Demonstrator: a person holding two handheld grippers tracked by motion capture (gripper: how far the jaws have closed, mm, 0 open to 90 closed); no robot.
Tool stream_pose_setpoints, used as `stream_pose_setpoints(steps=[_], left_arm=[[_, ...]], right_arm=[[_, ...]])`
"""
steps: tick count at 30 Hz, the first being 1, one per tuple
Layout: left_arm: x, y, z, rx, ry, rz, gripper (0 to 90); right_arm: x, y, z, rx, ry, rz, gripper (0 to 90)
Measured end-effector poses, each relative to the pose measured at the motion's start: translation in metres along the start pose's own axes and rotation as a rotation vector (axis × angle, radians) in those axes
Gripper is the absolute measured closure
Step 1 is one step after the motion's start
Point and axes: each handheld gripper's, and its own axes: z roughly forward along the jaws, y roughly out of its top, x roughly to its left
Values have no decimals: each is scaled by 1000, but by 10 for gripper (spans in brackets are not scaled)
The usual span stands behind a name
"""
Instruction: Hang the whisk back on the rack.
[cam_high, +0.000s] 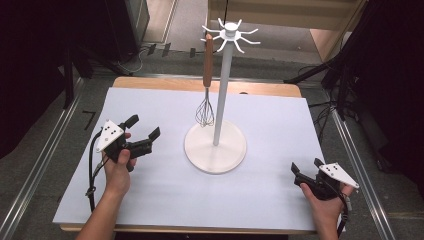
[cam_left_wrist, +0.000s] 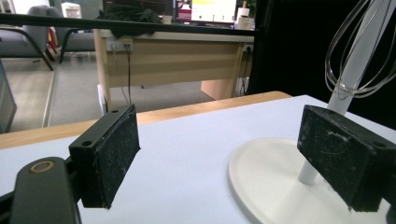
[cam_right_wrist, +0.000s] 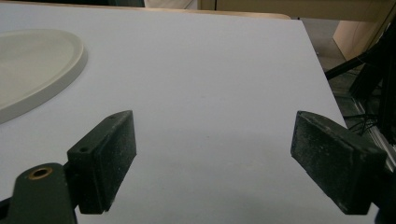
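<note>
Whisk (cam_high: 206, 85) hangs upright, handle up, from the white rack (cam_high: 223, 90) at the counter's (cam_high: 150, 200) far middle, up and right of the nearer left claw (cam_high: 144, 131); both claws, right claw (cam_high: 306, 168) included, gape wide and empty.

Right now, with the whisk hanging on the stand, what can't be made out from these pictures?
- Whisk: how its handle catches the hook is too small in the high view; in the left gripper view the top edge cuts off the handle.
- Stand: its hooks lie beyond the top edge in the left gripper view; the right gripper view's left edge cuts the base.
- Right tool: its underside is hidden by the hand in the high view.
</note>
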Motion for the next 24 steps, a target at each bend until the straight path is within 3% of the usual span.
stream_pose_setpoints(steps=[4,6,15,24], left_arm=[[7,-8,-10,13,29,-17,134],[11,-11,-14,26,47,-23,135],[23,-28,-35,37,104,-50,136],[32,-39,-54,65,165,-50,136]], right_arm=[[1,0,0,-4,-18,4,140],[4,0,1,9,-66,-11,139],[4,0,1,2,-60,-14,143],[5,0,0,-2,-61,-21,143]])
